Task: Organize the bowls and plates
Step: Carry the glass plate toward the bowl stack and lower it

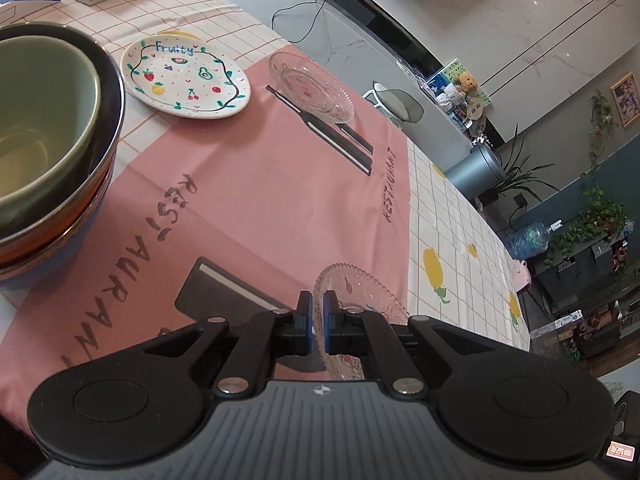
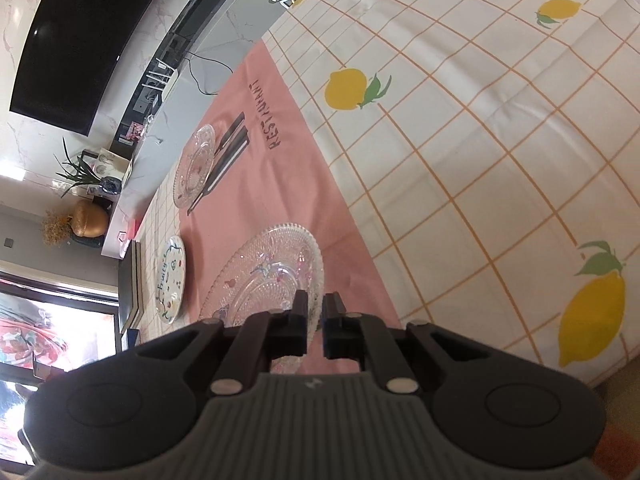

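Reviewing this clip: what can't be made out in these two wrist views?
- Left wrist view: the near part of the held glass plate is hidden behind the left gripper.
- Left wrist view: the stacked bowls are cut off by the left edge, so their count is unclear.
- Right wrist view: the print on the fruit plate is too foreshortened to read.
- Neither view shows the person's hands.

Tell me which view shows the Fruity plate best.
The left wrist view: the Fruity plate lies face-on there, its lettering and fruit drawings readable. The right wrist view shows the same plate small and sharply foreshortened at the left, barely legible.
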{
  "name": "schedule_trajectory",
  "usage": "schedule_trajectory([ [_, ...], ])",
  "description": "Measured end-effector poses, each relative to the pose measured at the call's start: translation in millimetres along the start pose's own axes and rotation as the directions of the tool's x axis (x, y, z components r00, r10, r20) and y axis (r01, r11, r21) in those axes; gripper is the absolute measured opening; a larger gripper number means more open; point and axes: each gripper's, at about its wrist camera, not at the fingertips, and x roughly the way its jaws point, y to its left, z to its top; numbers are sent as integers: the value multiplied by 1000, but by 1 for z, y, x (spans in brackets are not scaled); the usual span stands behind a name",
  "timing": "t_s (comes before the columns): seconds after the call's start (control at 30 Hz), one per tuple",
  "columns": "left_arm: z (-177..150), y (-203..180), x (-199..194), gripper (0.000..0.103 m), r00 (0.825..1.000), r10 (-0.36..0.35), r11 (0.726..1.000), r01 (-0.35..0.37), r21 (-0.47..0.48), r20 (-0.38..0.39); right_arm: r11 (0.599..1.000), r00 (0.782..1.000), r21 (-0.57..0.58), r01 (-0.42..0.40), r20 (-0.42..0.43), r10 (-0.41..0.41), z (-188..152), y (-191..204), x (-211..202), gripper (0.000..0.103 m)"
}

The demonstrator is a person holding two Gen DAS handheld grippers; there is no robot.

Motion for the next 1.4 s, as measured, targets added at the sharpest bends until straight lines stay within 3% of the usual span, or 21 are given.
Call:
schedule_trajectory([
  [0.67,-16,23,6,5,998,27,999,-28,-18,-53,985,987,-86,149,-50,-154,-10,8,21,6],
  [1.4,-21,5,15,11,985,144,983,-131,132,-95,960,970,-157,230,-47,-240,-12,17,34,11],
])
